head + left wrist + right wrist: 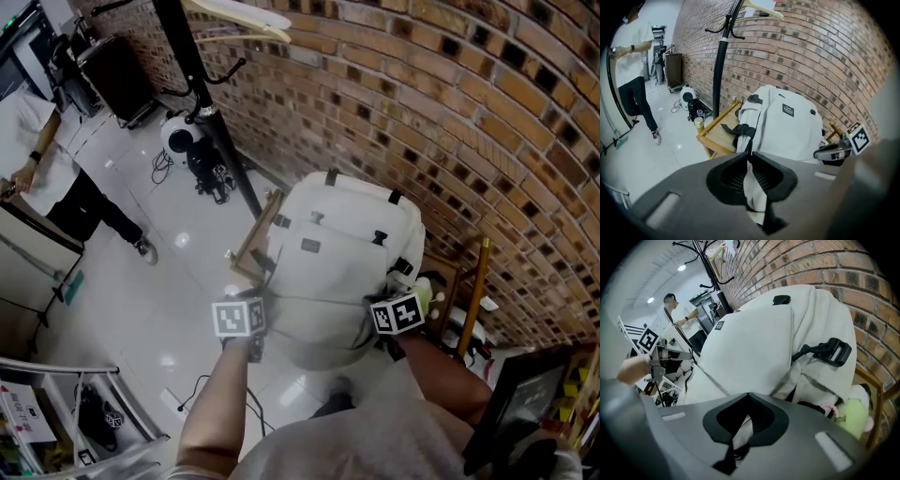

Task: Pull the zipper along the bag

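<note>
Two hand-held tools work the lower part of a cream fabric backpack [347, 253], which sits on a light wooden chair frame [255, 236] close against a red brick wall [450, 103]. In the head view, the left tool [265, 302] is at the bag's lower left edge and the right tool [382, 323] at its lower right edge, each carrying its marker cube. A thin seam line crosses the fabric between them. A black coat stand [202, 94] rises from the glossy white floor [159, 300] to the left, and a person in a white shirt [37, 141] stands well apart at the far left. In the left gripper view, the left tool [749, 152] is clenched, its tips meeting on a narrow fold of the backpack [787, 126] fabric that runs down between the pads. A black strap [738, 130] lies just above the tips. The right tool [834, 151] shows at the bag's far side, and the chair frame [715, 136] is to the left of the bag. In the right gripper view, the right tool [749, 394] is likewise clenched on a pinch of cream fabric of the backpack [754, 343], with a small dark tab hanging below it. Whether that tab is the zipper pull cannot be told. A black plastic buckle [834, 352] hangs on the bag's right side, and the left tool [665, 359] is visible past the bag's left edge.
</note>
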